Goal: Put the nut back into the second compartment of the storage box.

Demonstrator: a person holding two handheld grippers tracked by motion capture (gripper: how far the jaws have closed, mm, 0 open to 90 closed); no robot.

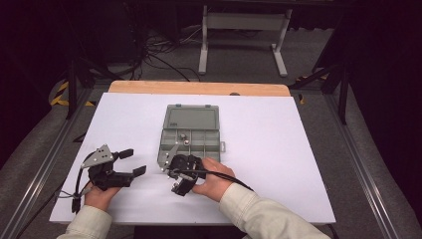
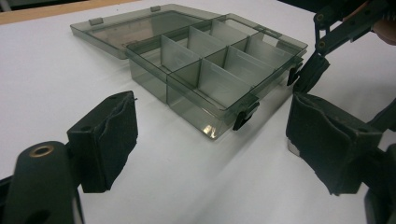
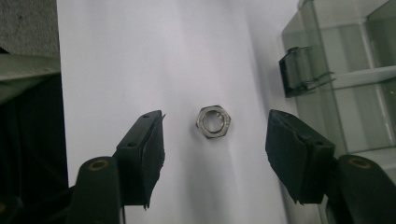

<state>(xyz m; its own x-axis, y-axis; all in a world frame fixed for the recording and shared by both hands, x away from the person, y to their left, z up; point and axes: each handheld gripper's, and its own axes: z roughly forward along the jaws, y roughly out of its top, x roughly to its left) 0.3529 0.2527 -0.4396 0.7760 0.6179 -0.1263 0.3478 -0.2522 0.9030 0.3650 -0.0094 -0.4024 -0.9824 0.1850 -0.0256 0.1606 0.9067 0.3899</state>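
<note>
1. The left claw (image 1: 133, 162) rests on the white table (image 1: 278, 149), jaws spread wide with nothing between them; the box lies ahead of it and to its right.
2. The right claw (image 3: 215, 154) hangs jaws-down over a steel nut (image 3: 214, 122), released, one pad on either side and neither touching.
3. The nut lies flat between those pads, its hole facing up, so it has no long axis to speak of.
4. Beside the right claw sits the open compartment box (image 1: 189, 135), lid folded back, latch (image 3: 295, 71) nearest the nut.
5. I judge this a pick about to start: lower, then close squarely on two opposite flats.
</note>
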